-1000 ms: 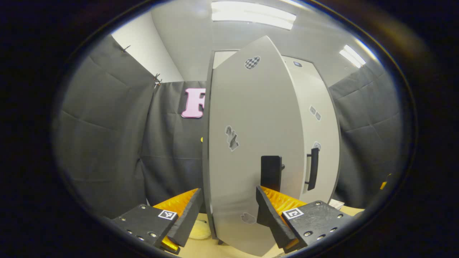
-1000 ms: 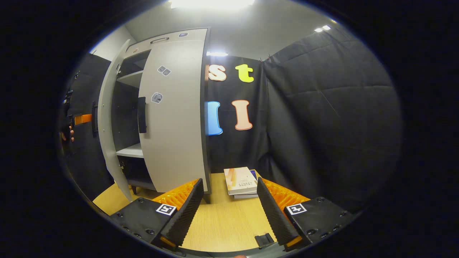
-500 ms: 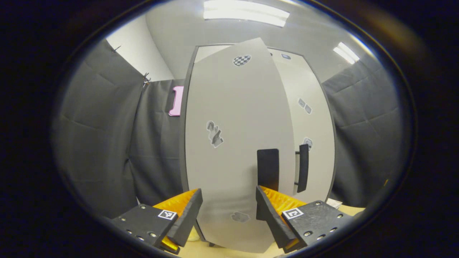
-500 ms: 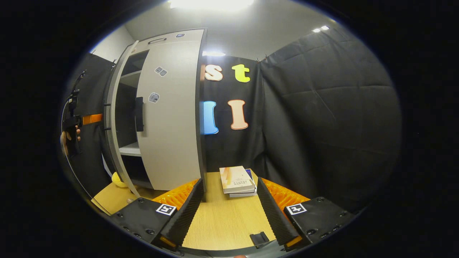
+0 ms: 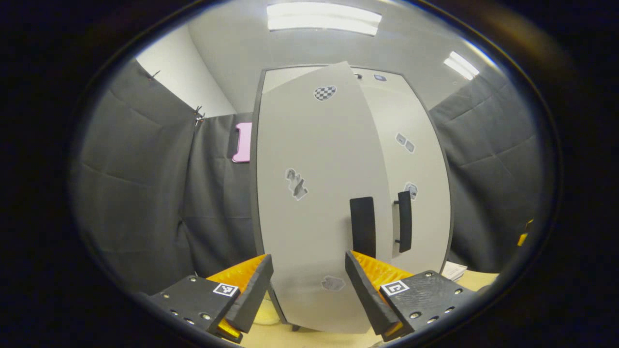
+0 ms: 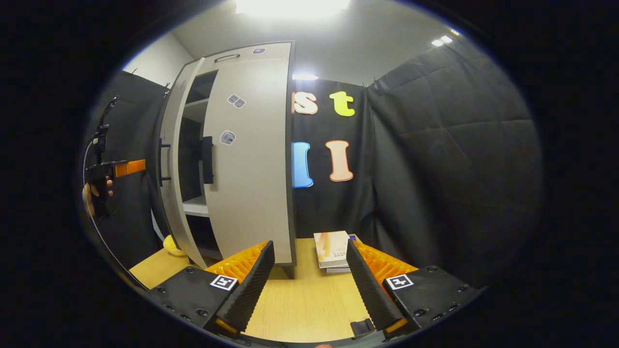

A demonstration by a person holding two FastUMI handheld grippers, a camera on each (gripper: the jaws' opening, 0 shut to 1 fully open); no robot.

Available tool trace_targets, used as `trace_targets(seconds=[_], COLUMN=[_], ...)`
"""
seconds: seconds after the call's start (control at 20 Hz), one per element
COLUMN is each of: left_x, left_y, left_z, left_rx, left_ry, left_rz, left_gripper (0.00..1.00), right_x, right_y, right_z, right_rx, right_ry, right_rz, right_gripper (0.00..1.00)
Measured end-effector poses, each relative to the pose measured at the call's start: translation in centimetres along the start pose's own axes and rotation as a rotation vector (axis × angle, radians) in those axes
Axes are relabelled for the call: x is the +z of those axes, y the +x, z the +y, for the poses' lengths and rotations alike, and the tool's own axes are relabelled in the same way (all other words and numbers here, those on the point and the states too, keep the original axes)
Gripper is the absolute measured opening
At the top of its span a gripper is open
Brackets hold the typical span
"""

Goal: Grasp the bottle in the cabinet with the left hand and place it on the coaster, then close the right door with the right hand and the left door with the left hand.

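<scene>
The grey cabinet's left door (image 5: 314, 193) stands close in front of my left gripper (image 5: 309, 299), which is open with nothing between its fingers. The door's dark handle (image 5: 362, 226) sits just above the right finger. The right door (image 5: 418, 164) lies shut behind, with its own handle (image 5: 404, 221). In the right gripper view the left door (image 6: 171, 183) is still ajar, and a narrow gap shows shelves (image 6: 196, 207). A hand holds the left gripper (image 6: 135, 166) just outside that door. My right gripper (image 6: 309, 290) hangs open over the wooden table (image 6: 304, 304).
A stack of books (image 6: 333, 249) lies on the table right of the cabinet. A small yellow rounded thing (image 6: 170, 244) sits by the foot of the left door. A little black clip (image 6: 361, 326) lies near the table's front edge. Black cloth walls stand all around.
The left door has swung further toward shut, narrowing the gap, and my left gripper has followed it. The right gripper has turned slightly left, so the cabinet sits further right in its view.
</scene>
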State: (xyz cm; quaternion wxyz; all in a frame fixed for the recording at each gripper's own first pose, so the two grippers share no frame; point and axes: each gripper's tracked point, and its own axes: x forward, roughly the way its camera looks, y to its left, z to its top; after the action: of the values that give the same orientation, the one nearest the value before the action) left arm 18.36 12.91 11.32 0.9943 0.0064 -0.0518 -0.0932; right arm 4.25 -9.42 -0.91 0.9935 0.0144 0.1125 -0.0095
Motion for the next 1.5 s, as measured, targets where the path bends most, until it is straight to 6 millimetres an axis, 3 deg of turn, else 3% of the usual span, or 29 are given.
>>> trace_targets(seconds=[0.05,0.35,0.65,1.1,1.35,1.5], left_x=[-0.1,-0.3,-0.8,-2.1,-2.2,-2.2], left_y=[-0.6,-2.6,-4.6,-6.0,-7.2,-7.3], left_z=[0.3,2.0,4.4,6.0,6.9,7.0], left_rx=[0.01,0.071,0.127,0.185,0.203,0.209], left_ry=[0.0,0.007,0.045,0.047,0.042,0.04], left_rz=[0.002,0.009,0.031,0.081,0.087,0.083], left_gripper=[0.9,0.92,0.91,0.92,0.91,0.91], right_x=[0.3,2.2,5.1,9.0,9.7,9.7], right_y=[0.2,1.4,1.4,0.6,0.5,0.5], right_z=[0.3,2.3,3.7,4.6,4.3,3.8], right_rx=[0.012,0.075,0.104,0.108,0.101,0.082], right_ry=[-0.002,-0.015,-0.015,-0.013,0.026,0.023], right_rz=[-0.007,-0.037,-0.074,-0.124,-0.128,-0.129], right_gripper=[0.95,0.92,0.95,0.95,0.92,0.95])
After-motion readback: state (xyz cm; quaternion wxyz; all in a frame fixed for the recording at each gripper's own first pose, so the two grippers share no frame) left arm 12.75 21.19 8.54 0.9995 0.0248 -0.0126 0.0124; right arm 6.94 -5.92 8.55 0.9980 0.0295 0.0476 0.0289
